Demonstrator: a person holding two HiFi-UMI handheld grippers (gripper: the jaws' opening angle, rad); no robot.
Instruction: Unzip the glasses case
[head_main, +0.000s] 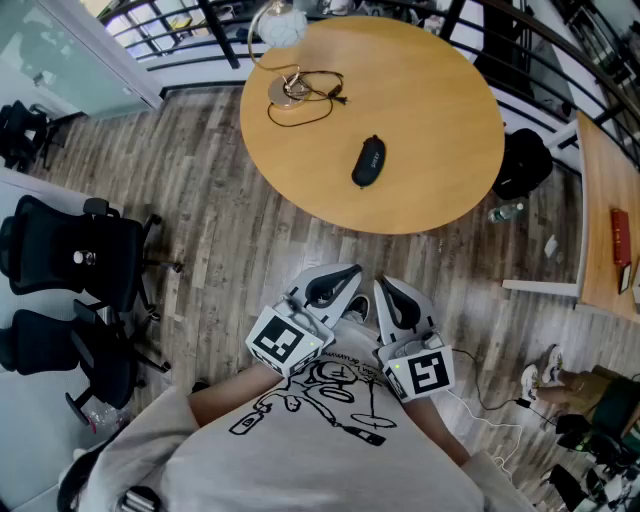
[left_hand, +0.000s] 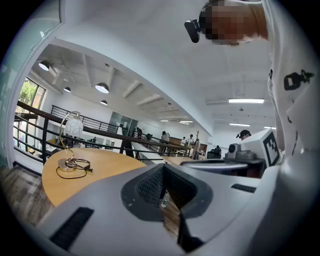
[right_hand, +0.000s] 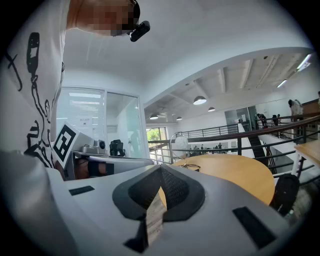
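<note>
The black glasses case (head_main: 368, 161) lies zipped on the round wooden table (head_main: 440, 110), near its front middle. Both grippers are held close to the person's chest, over the wood floor and well short of the table. My left gripper (head_main: 350, 274) is shut with nothing in it, its jaws meeting at the tip in the left gripper view (left_hand: 164, 168). My right gripper (head_main: 386, 284) is beside it, also shut and empty (right_hand: 160, 170). Each gripper view shows the table (left_hand: 75, 175) (right_hand: 235, 170) ahead, but the case is hidden behind the jaws.
A desk lamp (head_main: 282, 24) with a coiled black cord (head_main: 305, 92) stands at the table's far left. Black office chairs (head_main: 70, 250) stand left. A black bag (head_main: 524, 160) and a water bottle (head_main: 506, 212) lie on the floor right of the table, by a second desk (head_main: 605, 220).
</note>
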